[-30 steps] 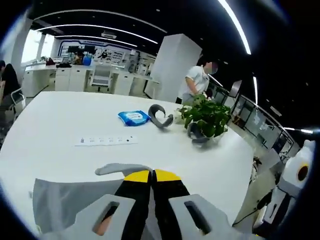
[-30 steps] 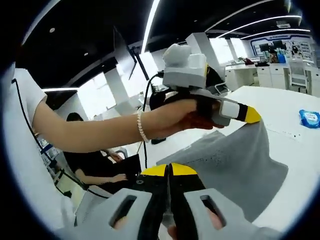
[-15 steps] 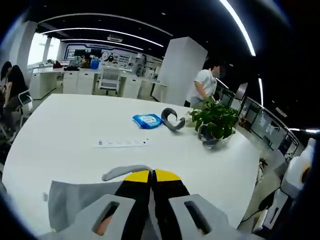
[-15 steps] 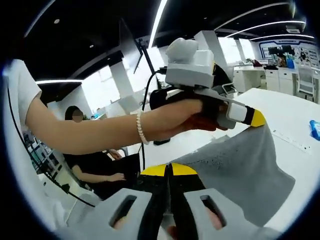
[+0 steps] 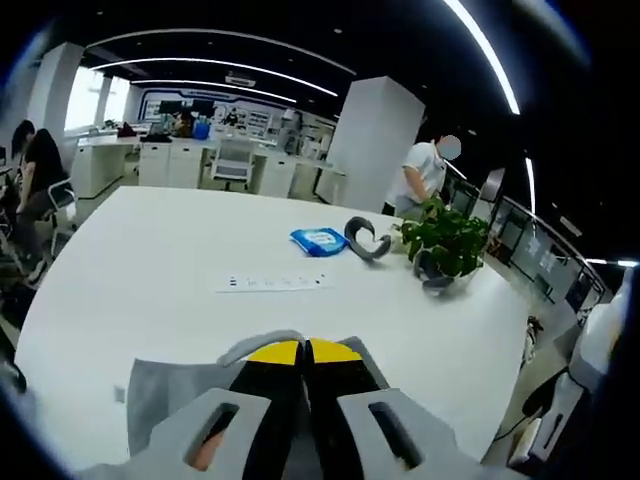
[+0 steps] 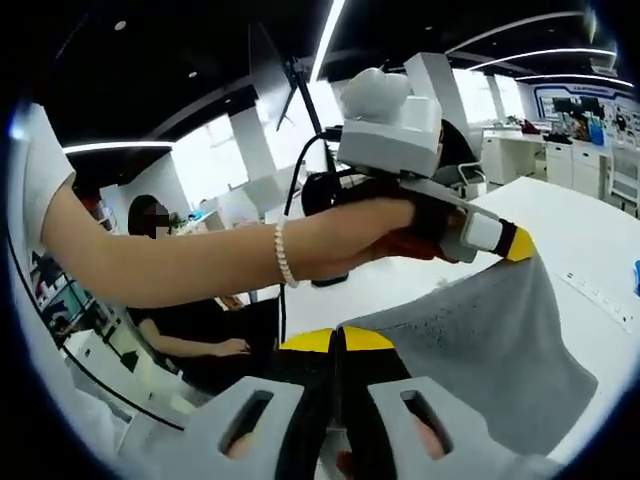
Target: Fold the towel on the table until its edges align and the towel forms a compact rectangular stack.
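Towel (image 6: 500, 350) stretched between both tongs

Two handheld grippers, grey bodies with black fingers tipped in yellow

The left gripper (image 5: 303, 352) and right gripper (image 6: 337, 340) each have light grey moulded shells with slotted openings, and black fingers (image 5: 272, 385) capped by yellow pads. Seen from the right gripper view, the left gripper carries a grey-white box on top and a black cable behind; the person's hand (image 6: 352, 232) wears a pearl bead bracelet (image 6: 282, 253) and a white short sleeve (image 6: 40, 170).
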{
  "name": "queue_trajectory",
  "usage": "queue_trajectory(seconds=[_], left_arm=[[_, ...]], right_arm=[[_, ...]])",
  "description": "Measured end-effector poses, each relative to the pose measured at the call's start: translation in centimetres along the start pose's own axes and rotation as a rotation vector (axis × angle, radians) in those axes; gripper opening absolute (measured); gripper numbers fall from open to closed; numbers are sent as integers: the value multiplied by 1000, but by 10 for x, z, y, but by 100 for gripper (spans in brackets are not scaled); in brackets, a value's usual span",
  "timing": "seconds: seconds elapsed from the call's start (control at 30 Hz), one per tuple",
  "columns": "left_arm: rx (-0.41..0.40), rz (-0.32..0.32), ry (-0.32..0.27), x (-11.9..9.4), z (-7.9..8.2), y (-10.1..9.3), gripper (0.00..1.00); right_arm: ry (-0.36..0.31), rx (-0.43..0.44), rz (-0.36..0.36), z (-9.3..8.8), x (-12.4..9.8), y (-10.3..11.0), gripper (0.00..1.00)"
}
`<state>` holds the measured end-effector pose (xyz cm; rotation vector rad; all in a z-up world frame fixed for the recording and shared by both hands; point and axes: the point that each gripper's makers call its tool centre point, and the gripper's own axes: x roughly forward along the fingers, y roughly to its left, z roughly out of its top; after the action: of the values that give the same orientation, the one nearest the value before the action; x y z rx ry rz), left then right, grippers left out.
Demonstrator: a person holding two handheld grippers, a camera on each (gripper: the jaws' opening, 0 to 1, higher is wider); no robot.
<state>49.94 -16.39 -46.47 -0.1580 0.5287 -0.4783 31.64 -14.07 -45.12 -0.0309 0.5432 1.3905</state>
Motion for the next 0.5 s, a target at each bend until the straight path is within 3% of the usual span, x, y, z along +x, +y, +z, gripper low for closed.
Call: queue_trajectory(seconds=[0.5], left_arm=[[2,33,-6,-19,-7,39,2]], right_arm=[[19,28,39,3,48,8,0]])
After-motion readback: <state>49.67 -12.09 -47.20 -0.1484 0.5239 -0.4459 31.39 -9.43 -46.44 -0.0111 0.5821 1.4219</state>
